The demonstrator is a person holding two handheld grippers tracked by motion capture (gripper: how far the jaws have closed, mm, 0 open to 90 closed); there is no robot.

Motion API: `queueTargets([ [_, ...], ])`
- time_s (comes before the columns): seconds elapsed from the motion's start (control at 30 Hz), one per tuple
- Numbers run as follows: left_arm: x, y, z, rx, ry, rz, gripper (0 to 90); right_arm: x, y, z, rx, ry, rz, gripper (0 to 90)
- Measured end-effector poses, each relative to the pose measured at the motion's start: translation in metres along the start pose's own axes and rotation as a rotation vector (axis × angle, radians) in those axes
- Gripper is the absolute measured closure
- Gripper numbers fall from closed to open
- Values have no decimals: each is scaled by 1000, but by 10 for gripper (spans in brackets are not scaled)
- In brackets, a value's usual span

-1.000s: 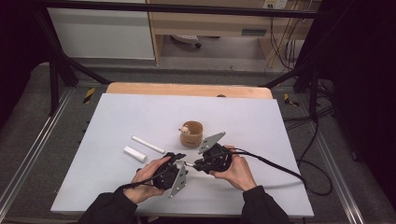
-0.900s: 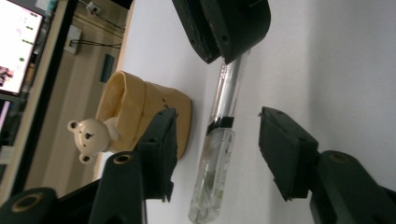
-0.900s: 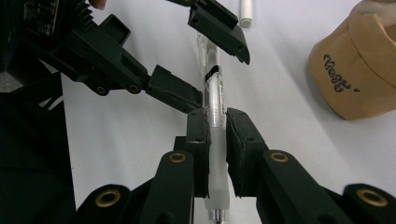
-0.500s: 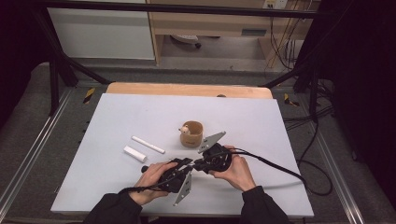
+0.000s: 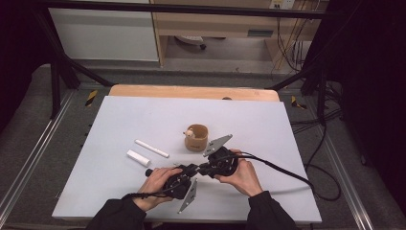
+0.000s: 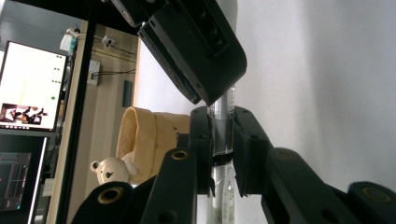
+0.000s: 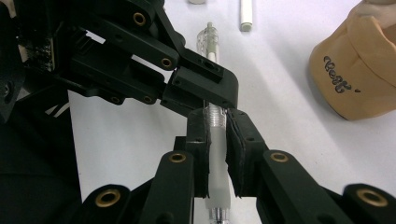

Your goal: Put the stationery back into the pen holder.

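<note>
In the right gripper view the clear pen (image 7: 215, 135) runs from 6 toward 12 o'clock, its clicker end pointing up and away. Both the right tongs (image 7: 215, 140) and the left tongs (image 6: 221, 135) pinch its barrel, meeting end to end. The pen is held just above the desk (image 5: 268, 120), at about 7 o'clock of the tan cup (image 5: 197, 137).

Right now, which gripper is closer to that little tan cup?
The right gripper is nearer, just below and right of the tan cup. The left gripper sits farther toward the person.
</note>
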State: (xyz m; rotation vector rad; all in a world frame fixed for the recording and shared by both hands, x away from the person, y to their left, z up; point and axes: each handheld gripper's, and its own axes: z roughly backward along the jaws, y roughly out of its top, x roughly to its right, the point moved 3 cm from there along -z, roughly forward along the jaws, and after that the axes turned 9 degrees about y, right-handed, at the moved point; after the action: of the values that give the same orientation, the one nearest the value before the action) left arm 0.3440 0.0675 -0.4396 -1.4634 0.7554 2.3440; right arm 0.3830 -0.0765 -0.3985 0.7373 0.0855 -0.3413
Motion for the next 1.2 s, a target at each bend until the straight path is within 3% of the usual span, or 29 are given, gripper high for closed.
queueTargets([
  [0.17, -1, 0, 1, -3, -4, 4, 788, 0, 0, 0, 10, 2, -11, 795],
  [0.27, -1, -4, 2, -29, -11, -1, 788, 0, 0, 4, 28, -2, -15, 755],
  [0.33, -2, -7, 2, -43, -14, 7, 788, -2, 0, 11, 44, -6, -22, 707],
  [0.37, -2, -10, 3, -52, -17, 33, 788, -2, 0, 14, 53, -11, -21, 685],
  [0.57, -3, -16, 4, -97, -27, 53, 788, 0, -3, 25, 101, -57, -36, 539],
  [0.63, -3, -18, 4, -94, -28, 92, 788, 3, -7, 28, 121, -77, -46, 474],
  [0.9, -7, -29, 5, -153, -34, 164, 787, 11, -27, 41, 191, -118, -114, 274],
  [1.2, -14, -35, 5, -200, -45, 313, 787, 25, -57, 41, 178, -178, -200, 112],
])
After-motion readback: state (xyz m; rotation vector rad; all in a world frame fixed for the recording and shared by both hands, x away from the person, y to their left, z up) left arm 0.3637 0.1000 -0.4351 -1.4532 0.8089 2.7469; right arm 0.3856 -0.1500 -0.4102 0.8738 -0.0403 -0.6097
